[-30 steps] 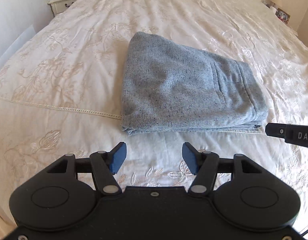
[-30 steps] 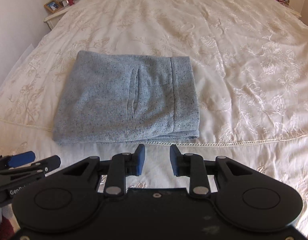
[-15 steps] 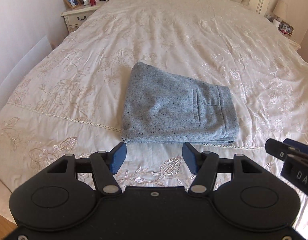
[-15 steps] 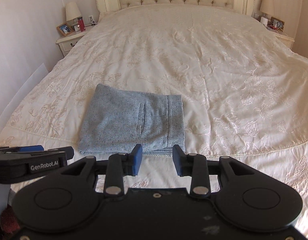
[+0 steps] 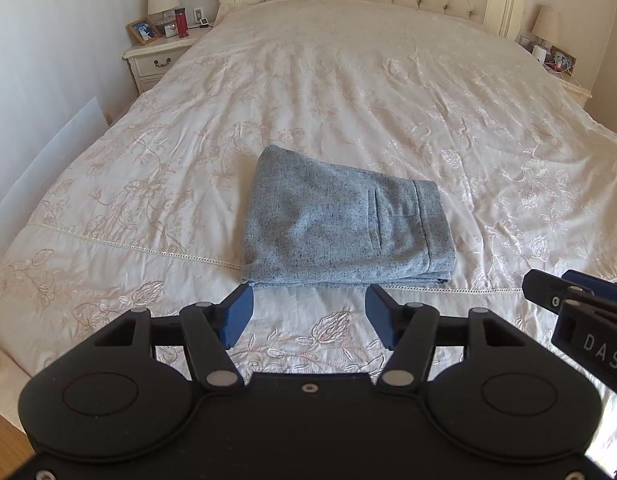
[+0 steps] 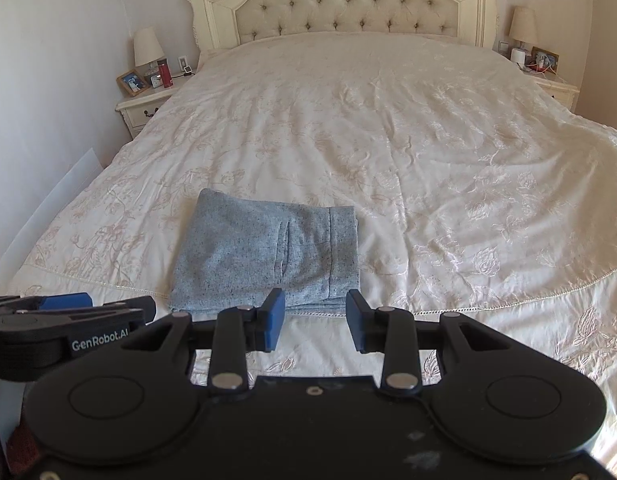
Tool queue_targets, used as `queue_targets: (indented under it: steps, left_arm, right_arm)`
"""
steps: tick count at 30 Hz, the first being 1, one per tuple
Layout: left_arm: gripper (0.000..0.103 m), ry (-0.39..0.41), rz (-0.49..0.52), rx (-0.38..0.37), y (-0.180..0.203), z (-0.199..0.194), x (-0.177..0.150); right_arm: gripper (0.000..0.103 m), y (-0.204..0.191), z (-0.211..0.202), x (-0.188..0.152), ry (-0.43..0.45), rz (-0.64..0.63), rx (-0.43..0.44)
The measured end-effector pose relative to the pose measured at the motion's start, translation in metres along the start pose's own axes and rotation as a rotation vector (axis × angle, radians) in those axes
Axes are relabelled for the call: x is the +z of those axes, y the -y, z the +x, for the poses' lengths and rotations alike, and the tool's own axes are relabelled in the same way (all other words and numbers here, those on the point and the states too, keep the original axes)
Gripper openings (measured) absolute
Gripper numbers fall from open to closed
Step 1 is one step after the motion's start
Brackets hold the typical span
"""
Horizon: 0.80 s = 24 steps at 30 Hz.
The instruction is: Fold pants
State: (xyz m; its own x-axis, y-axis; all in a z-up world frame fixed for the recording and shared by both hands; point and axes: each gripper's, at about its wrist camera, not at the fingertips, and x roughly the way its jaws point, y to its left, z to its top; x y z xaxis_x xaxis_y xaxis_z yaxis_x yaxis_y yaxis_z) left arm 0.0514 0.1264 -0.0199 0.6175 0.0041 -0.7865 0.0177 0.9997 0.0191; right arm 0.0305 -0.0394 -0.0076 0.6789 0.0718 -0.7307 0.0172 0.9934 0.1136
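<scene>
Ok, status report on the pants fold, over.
Left tool open, empty. Right tool open, empty, jaws just widened. Pants folded flat on bedspread. Nothing in the way.

Both tools — left (image 5: 308,316), right (image 6: 314,320) — gape, empty.

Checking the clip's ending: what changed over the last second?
Both tongs, left and right, drew up and back from the folded pants; the right's jaws have just been opening, empty. The pants stayed folded on the bed, untouched.
</scene>
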Motion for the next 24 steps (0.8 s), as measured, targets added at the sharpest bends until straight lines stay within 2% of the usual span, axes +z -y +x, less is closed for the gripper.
queue_targets:
  steps: [24]
  left_arm:
    - [0.065,-0.005,0.011,-0.001,0.0002,-0.0040,-0.0053]
  right_arm:
    - [0.037,-0.0084,-0.0023,-0.0076,-0.002,-0.002,0.003]
